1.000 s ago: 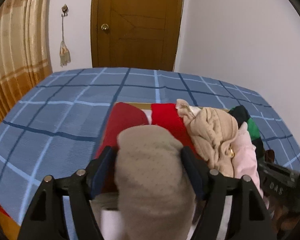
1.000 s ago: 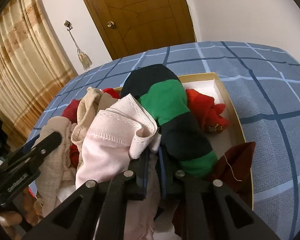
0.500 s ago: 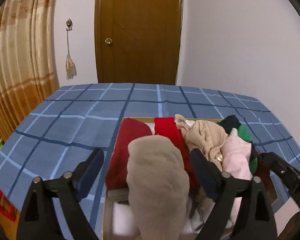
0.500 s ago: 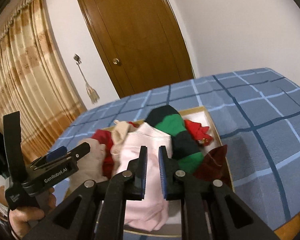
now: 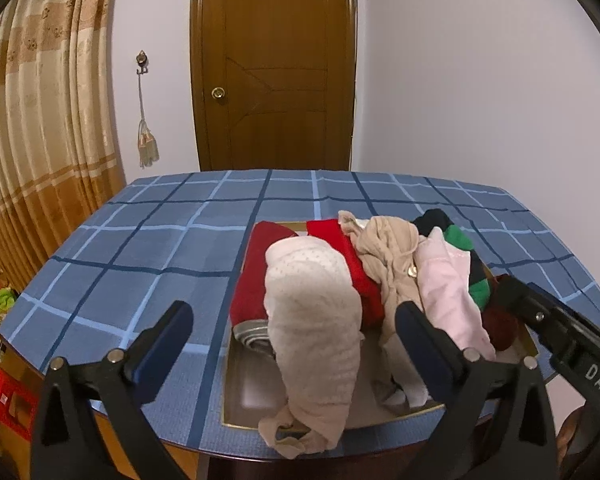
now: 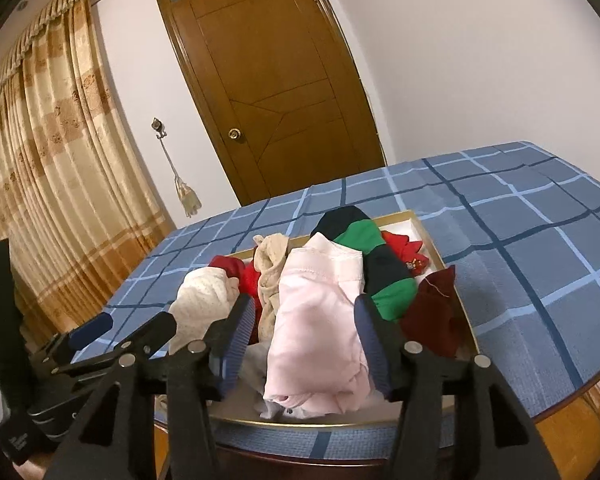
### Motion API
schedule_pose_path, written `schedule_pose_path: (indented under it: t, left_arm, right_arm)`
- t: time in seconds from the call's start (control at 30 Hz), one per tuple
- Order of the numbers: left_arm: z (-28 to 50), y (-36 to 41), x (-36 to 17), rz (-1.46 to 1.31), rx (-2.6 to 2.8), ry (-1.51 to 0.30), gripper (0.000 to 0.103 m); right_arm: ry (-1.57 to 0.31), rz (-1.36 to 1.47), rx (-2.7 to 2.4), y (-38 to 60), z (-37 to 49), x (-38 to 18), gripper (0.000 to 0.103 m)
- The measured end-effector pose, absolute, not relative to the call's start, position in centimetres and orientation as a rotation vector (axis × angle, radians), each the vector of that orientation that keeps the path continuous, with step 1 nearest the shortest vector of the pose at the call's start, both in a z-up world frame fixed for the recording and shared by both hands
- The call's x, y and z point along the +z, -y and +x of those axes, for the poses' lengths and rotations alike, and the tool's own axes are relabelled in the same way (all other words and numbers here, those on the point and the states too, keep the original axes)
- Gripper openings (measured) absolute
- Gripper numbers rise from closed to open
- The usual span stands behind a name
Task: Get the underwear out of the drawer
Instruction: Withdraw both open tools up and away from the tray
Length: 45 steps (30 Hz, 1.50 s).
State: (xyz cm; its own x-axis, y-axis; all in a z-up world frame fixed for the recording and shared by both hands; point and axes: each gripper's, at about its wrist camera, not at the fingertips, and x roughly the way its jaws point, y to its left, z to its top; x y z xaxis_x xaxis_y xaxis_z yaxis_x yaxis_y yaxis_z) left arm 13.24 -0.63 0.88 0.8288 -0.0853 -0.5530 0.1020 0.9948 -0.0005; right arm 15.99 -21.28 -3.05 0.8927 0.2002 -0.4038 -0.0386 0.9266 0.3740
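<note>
Both grippers are letting go now, the left gripper [image 5: 292, 344] spread wide off the beige piece [image 5: 312, 320] and the right gripper [image 6: 305, 342] opening off the pink piece [image 6: 320, 320], both left draped at six o'clock of the drawer [image 5: 236, 400], not yet out

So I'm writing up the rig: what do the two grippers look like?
Both are black plastic. The left gripper and right gripper each have two angled fingers with blue ribbed pads and silver bolts. White lettering marks their bodies.
</note>
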Motion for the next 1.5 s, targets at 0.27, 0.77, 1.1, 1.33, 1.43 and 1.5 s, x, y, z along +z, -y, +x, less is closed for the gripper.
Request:
schedule_pose_path:
  t: [0.27, 0.77, 1.1, 1.33, 1.43, 1.5]
  left_arm:
    - [13.2, 1.0, 0.5, 0.042, -0.113, -0.597, 0.102]
    - [11.6, 1.4, 0.4, 0.039, -0.143, -0.567, 0.102]
    - [8.8, 0.9, 0.6, 0.061, -0.133, -0.537, 0.102]
    - [7.6, 0.7, 1.0, 0.045, -0.139, -0.524, 0.102]
    - [7.2, 0.6, 1.1, 0.039, -0.137, -0.522, 0.102]
    - [7.0, 0.5, 1.1, 0.028, -0.142, -0.524, 0.102]
  right_arm:
    - [-0.461, 0.314, 0.121, 21.3, 16.0, -3.8, 0.055]
    - [-0.428, 0.318, 0.115, 22.0, 14.8, -4.2, 0.056]
    - [-0.381, 0.323, 0.111, 21.7, 11.6, -3.7, 0.056]
    - [-0.374, 0.321, 0.115, 21.5, 10.7, -3.6, 0.056]
    - [-0.366, 0.323, 0.115, 21.6, 10.2, -3.6, 0.056]
    - [-0.362, 0.319, 0.115, 21.7, 9.8, -3.6, 0.056]
